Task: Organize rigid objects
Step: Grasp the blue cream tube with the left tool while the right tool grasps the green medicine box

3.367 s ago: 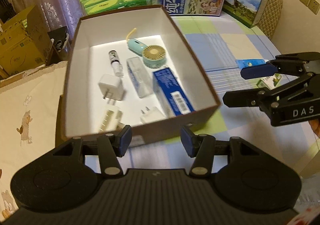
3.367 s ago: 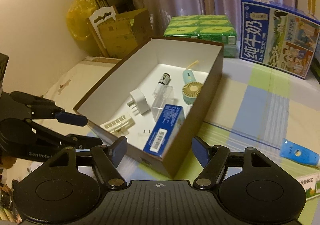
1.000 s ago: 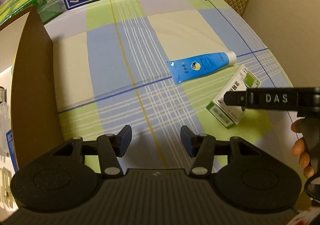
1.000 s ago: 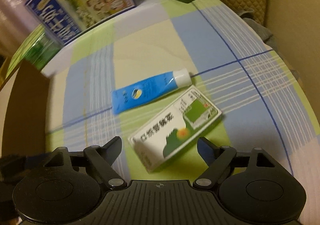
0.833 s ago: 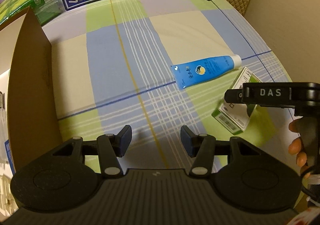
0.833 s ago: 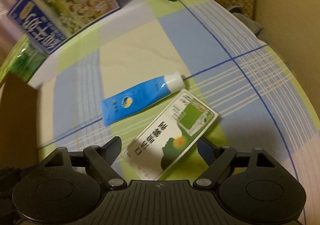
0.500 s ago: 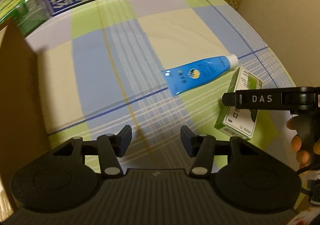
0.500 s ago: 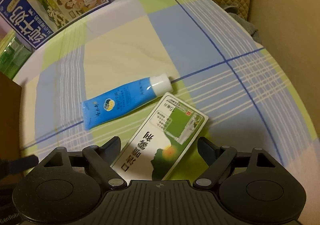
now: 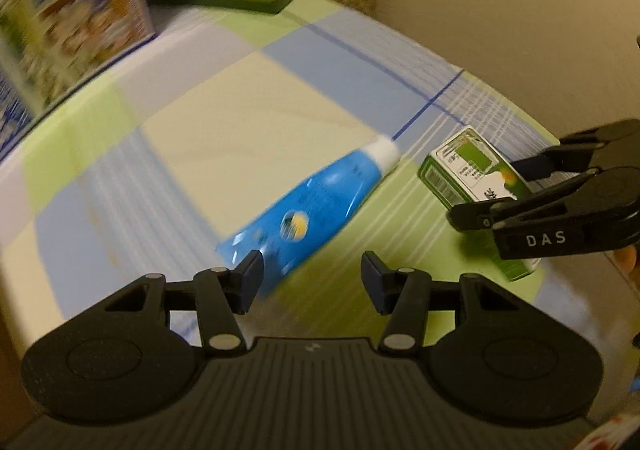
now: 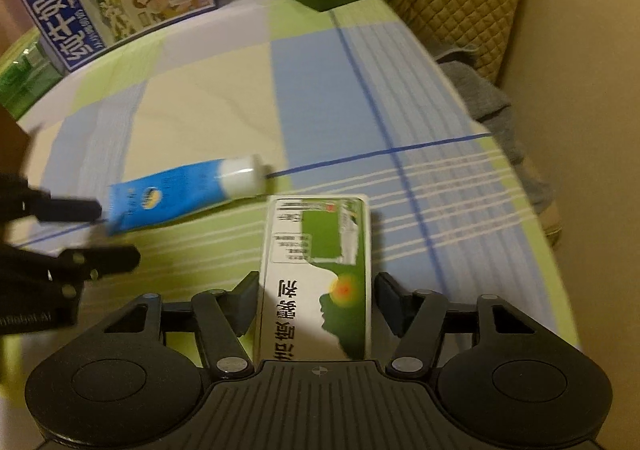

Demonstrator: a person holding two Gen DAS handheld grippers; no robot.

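**Two grippers down on the last two loose items**

Both grippers have left the brown storage box and now work at the far corner of the checked tablecloth (image 10: 224, 105), where a green-and-white carton (image 10: 316, 278) and a blue tube (image 10: 176, 197) lie just beside each other, the tube's white cap near the carton's far end.

The right gripper (image 10: 316, 300) has dropped over the carton. A second ago its jaws stood wide with the box lying at an angle ahead of them; they have just been closing, and the carton now sits squarely between them along its length. The left pad looks to be touching the carton's side, while a thin gap seems to remain at the right pad, so the grip appears not quite made. From the left wrist view the right gripper's fingers (image 9: 532, 169) straddle the carton (image 9: 472, 169), which rests on the cloth.

The left gripper (image 9: 312, 282) has swung across and down toward the tube (image 9: 308, 209). Its jaws stand at a middling width with nothing between them, one pad just over the tube's crimped end. The picture is motion-blurred, so contact cannot be judged.

For the task, this probably means the carton is about to be lifted, with the tube lined up next; both would then need carrying back to the box, which is out of view.
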